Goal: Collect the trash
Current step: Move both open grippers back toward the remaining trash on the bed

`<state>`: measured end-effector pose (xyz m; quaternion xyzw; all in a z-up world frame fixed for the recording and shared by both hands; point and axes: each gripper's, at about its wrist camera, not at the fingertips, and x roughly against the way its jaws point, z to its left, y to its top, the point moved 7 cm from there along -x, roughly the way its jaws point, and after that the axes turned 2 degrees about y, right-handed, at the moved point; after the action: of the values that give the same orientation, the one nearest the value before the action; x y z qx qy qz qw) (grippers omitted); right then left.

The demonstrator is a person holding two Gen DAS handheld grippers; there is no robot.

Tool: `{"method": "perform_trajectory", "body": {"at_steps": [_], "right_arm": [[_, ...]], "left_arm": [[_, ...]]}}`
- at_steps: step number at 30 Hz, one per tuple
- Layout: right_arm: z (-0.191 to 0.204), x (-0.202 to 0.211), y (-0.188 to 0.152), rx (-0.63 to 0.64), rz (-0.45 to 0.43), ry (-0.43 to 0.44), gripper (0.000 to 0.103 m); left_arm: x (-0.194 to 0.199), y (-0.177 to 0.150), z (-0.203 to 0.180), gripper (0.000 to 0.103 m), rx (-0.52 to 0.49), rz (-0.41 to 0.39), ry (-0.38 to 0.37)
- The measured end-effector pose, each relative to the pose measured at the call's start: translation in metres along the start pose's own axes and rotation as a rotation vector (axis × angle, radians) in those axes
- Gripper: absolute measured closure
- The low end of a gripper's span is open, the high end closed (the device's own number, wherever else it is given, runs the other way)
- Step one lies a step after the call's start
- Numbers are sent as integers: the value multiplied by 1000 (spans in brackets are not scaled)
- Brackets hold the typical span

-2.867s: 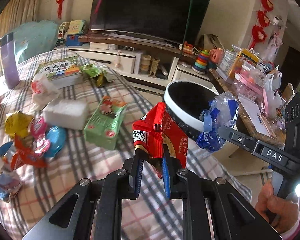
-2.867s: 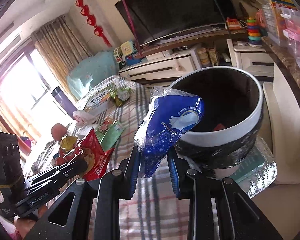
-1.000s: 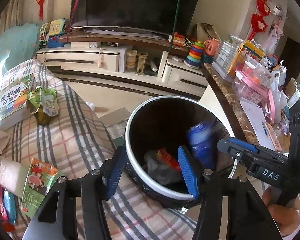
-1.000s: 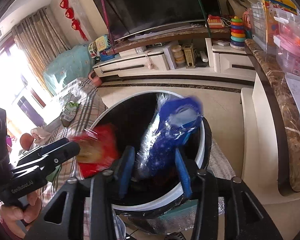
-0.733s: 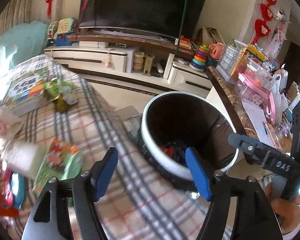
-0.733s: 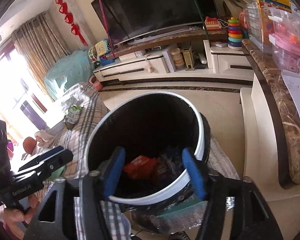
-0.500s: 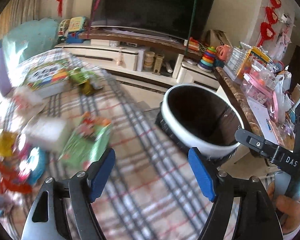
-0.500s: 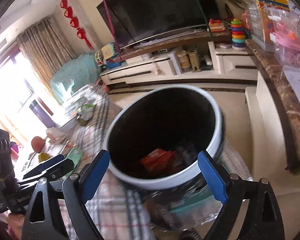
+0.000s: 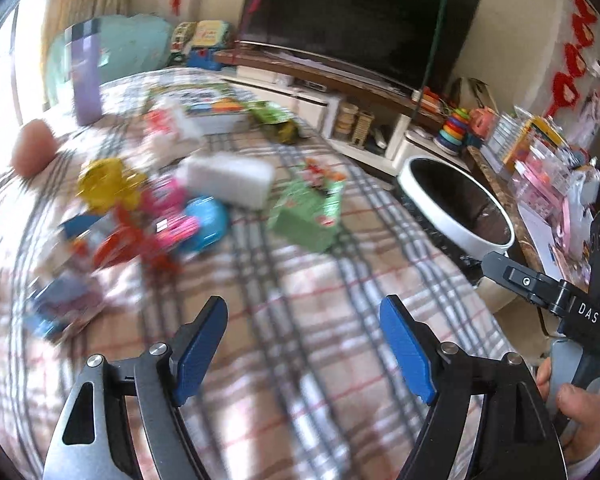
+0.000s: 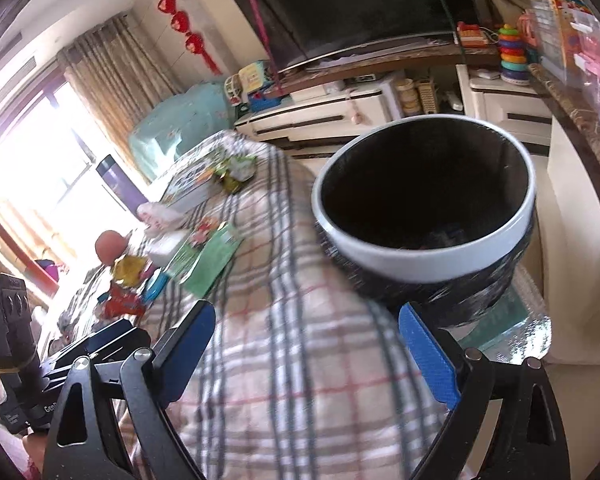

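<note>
Both wrappers now dropped into round black bin w/ white rim (image 10: 424, 256); left tongs (image 9: 306, 346) & right tongs (image 10: 314, 354) just spread, empty. Next: grab green packet (image 9: 308, 216) on plaid bed (image 9: 300, 320).

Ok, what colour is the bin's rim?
White, above a dark body; the bin shows best in the right wrist view.

Plaid-covered table (image 9: 300, 300): wrapper pile (image 9: 140, 220), green packet (image 9: 308, 216), white block (image 9: 228, 180), book (image 10: 188, 188), purple bottle (image 9: 86, 76).
</note>
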<state>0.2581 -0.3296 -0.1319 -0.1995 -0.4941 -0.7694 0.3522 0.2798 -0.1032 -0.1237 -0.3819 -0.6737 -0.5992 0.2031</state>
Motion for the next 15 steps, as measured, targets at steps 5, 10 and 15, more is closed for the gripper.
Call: {"method": "perform_trajectory", "body": {"at_steps": [5, 10, 15], "right_arm": [[22, -9, -14, 27, 15, 16, 9], [47, -24, -26, 56, 44, 23, 9], [70, -34, -35, 82, 68, 42, 9]], "left_arm": [[21, -14, 26, 25, 48, -9, 38], [37, -24, 43, 25, 78, -19, 59], [52, -33, 62, 25, 99, -29, 79]]}}
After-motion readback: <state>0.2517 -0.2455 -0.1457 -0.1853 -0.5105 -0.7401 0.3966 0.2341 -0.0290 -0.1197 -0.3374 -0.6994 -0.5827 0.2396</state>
